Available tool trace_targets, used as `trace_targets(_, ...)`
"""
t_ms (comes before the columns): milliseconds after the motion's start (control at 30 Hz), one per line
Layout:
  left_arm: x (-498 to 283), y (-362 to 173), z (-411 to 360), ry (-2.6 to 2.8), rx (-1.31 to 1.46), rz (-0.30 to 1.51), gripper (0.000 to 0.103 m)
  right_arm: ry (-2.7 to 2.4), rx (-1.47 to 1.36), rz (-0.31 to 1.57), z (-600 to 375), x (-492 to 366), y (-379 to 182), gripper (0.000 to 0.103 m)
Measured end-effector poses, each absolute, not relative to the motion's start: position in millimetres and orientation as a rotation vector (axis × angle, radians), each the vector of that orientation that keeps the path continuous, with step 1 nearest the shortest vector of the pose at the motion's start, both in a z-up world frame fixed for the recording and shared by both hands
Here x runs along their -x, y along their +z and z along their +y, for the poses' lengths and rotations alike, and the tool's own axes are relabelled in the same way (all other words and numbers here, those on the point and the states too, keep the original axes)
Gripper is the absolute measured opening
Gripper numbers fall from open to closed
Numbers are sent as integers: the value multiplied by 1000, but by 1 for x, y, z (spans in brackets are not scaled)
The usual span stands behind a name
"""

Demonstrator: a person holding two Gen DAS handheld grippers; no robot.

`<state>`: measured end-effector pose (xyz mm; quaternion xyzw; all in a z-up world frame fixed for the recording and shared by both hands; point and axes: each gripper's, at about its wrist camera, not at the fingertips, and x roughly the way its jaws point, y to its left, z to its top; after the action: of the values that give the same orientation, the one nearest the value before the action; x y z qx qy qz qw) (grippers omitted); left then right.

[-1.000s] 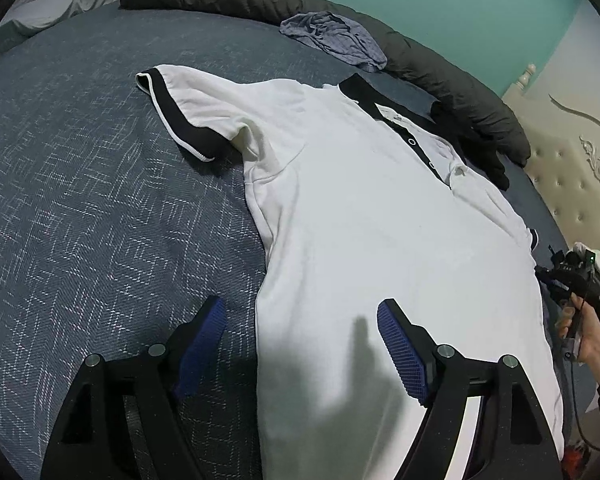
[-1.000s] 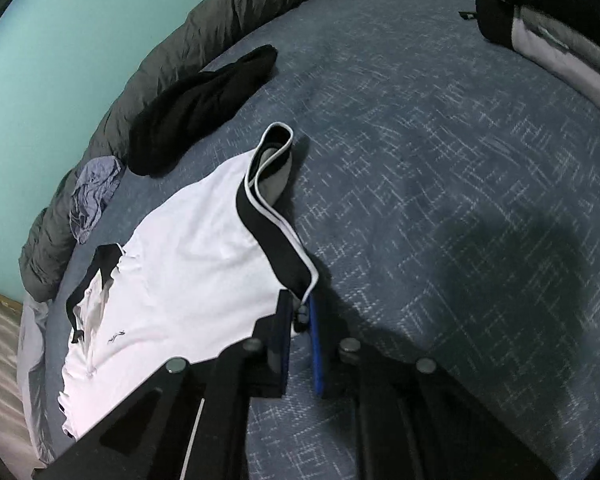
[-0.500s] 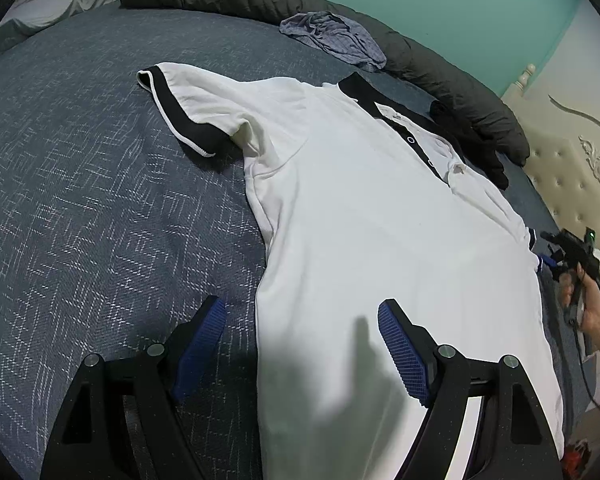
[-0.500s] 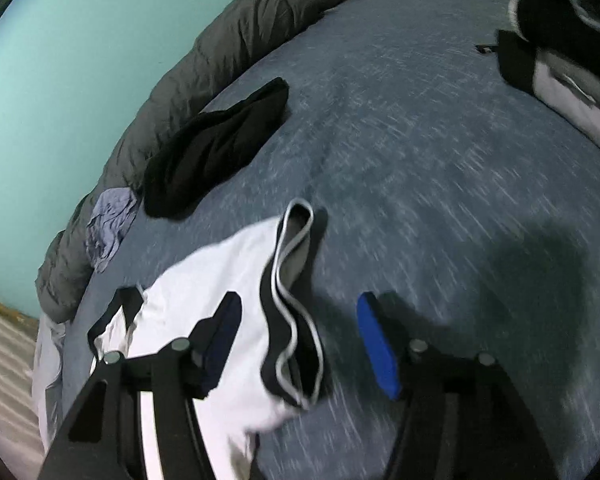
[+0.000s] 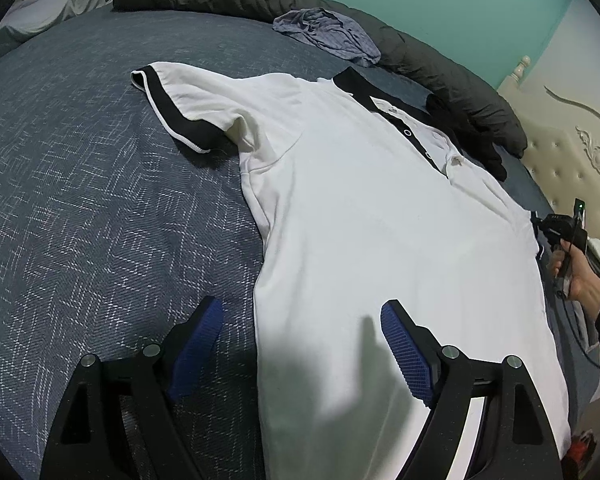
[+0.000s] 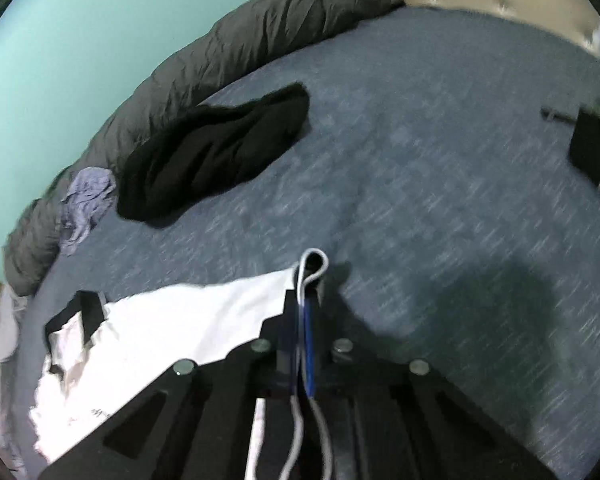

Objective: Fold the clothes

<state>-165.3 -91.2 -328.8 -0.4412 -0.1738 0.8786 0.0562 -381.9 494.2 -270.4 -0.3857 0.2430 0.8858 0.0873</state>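
White polo shirt lies face up and spread flat on the blue bed, collar toward the grey duvet along the far edge. A black garment and a crumpled lilac one lie past the collar, clear of the shirt.

Step in hand, as I read it: folding the right sleeve inward over the chest. To do it well I would carry the cuff low and straight across toward the placket, keep the fabric lightly taut so the fold line runs parallel to the side seam, and let go only once the sleeve lies flat. Lifting high risks dragging the whole shirt off its square lay.

Right gripper: its jaws have just been closing, and the fingers now stand pressed together on the sleeve's black, white-piped cuff, which loops out past the tips. The right-wrist view is blurred.

Left gripper: fingers spread wide, holding nothing. They straddle the shirt's left side edge near the hem, one over bare bed, one over white cloth. I cannot tell whether the tips touch the fabric. I judge it should pin this side, or wait its turn for the left sleeve, which lies out flat, unfolded.
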Motion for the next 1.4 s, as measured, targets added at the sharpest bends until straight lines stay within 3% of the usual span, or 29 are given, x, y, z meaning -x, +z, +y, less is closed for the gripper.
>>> trace_targets(433,166,-330,-94,2663,1336,-523,86,2529,1167,740,506,390,-292,5)
trace_targets(500,166,-330,-94,2660,1334,-528,86,2537,1179,698,503,390,-288,18)
trace_targets(567,165,-330,-96,2656,1330,-539,86,2521,1153,679,505,383,-282,42)
trace_targets(633,165,-330,-98,2651,1327,-552,86,2492,1075,703,509,366,-274,55)
trace_targets(767,163,-330,-101,2649,1326,-566,86,2441,1029,864,509,326,-270,56)
trace_targets(900,161,-328,-105,2651,1323,-586,86,2520,1003,831,472,283,-256,56)
trace_targets(1000,157,-327,-111,2656,1318,-617,86,2594,966,949,442,252,-251,56)
trace_targets(1200,154,-328,-137,2678,1302,-737,86,2653,1033,1178,383,222,-258,61)
trace_targets(1400,159,-328,-160,2723,1298,-799,86,2755,1078,1251,336,215,-265,62)
